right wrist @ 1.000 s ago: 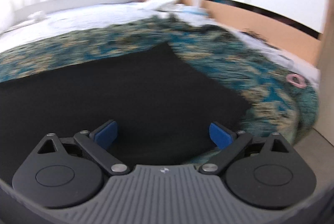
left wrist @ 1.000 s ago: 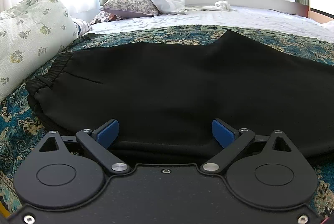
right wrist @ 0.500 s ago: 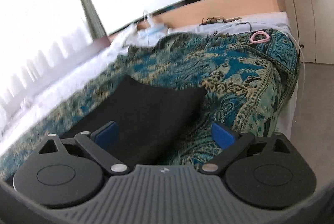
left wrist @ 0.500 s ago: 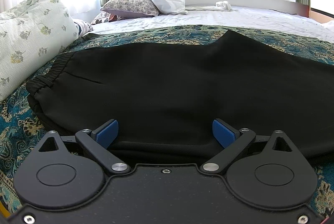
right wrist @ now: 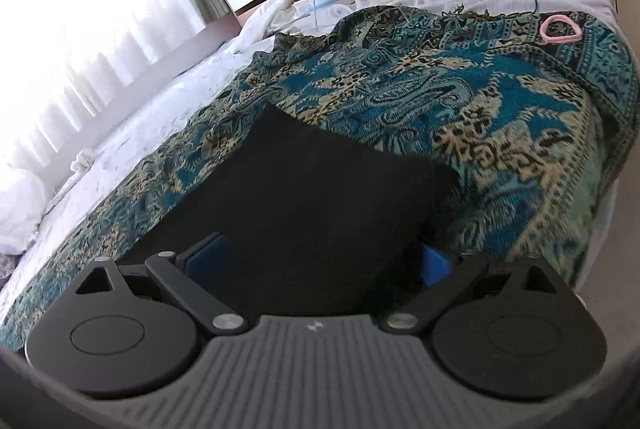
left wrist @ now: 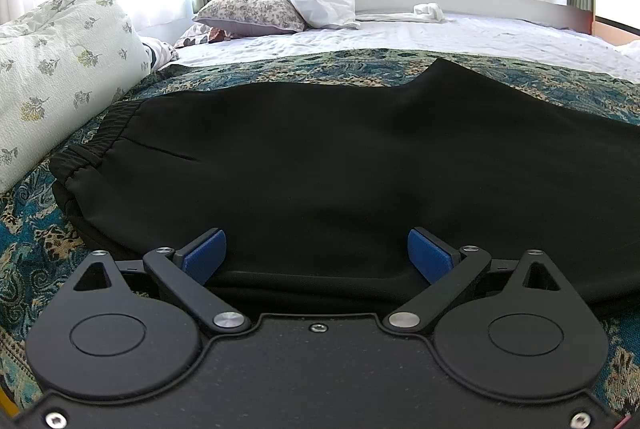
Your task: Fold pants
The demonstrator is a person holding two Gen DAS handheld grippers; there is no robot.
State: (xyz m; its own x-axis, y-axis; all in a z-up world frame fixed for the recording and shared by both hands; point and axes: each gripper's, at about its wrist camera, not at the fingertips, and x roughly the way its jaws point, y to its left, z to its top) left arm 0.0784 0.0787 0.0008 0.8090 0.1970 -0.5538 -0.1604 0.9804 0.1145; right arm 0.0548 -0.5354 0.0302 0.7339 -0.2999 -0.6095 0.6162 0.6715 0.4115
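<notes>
A bed [left wrist: 480, 33] with a white sheet fills the far ground ahead of both tongs, and a teal paisley bedspread [right wrist: 460, 101] covers its near part. On that spread lie the black pants [left wrist: 340, 157], laid flat and stretching across the whole width in front of the left gripper [left wrist: 316, 255]; the elastic waistband [left wrist: 92, 145] is off to the left of that gripper, and the leg runs away to its right. In the right wrist view the leg end of the pants [right wrist: 320, 197] reaches straight ahead of the right gripper [right wrist: 320, 261], its cuff edge just beyond the blue pads. Both grippers stand wide open, holding nothing, with the black cloth's near edge lying between their fingers. A floral pillow [left wrist: 60, 69] sits far left of the left gripper, with two more pillows [left wrist: 280, 5] ahead of it. A small pink ring [right wrist: 560, 29] rests far ahead and right of the right gripper.
</notes>
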